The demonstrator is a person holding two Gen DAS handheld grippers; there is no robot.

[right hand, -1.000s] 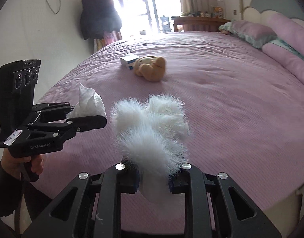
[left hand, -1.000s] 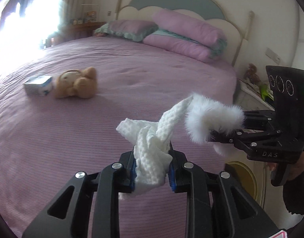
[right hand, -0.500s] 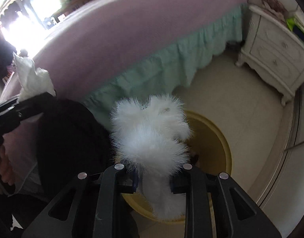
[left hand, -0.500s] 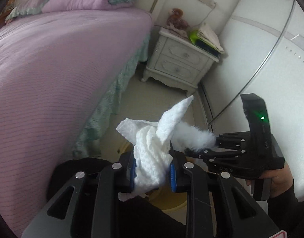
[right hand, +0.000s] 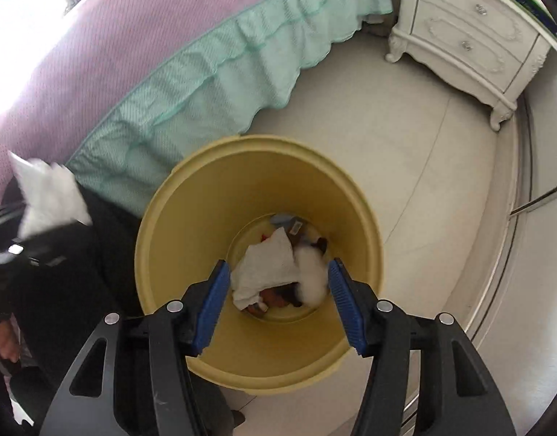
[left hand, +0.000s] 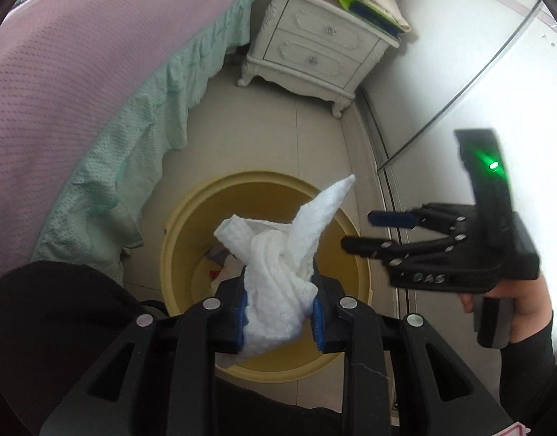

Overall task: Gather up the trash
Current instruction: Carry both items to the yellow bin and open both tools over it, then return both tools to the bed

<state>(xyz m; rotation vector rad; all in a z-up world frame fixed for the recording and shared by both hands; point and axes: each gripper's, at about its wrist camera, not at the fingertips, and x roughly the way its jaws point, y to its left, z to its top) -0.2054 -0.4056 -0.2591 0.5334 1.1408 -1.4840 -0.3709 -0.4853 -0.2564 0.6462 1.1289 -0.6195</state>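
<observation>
Dropping done: right gripper [right hand: 278, 305] jaws now spread empty, white fluff [right hand: 311, 278] lying in yellow bin [right hand: 176, 218]; left gripper [left hand: 278, 312] still clamps crumpled tissue [left hand: 278, 254] above it, next to release.

A bed [right hand: 107, 47] with a purple cover and a mint green ruffled skirt [right hand: 220, 61] curves across the upper left. A white carved nightstand [left hand: 322, 43] with two drawers stands on the pale floor [right hand: 405, 167], books [left hand: 376, 7] stacked on top.
</observation>
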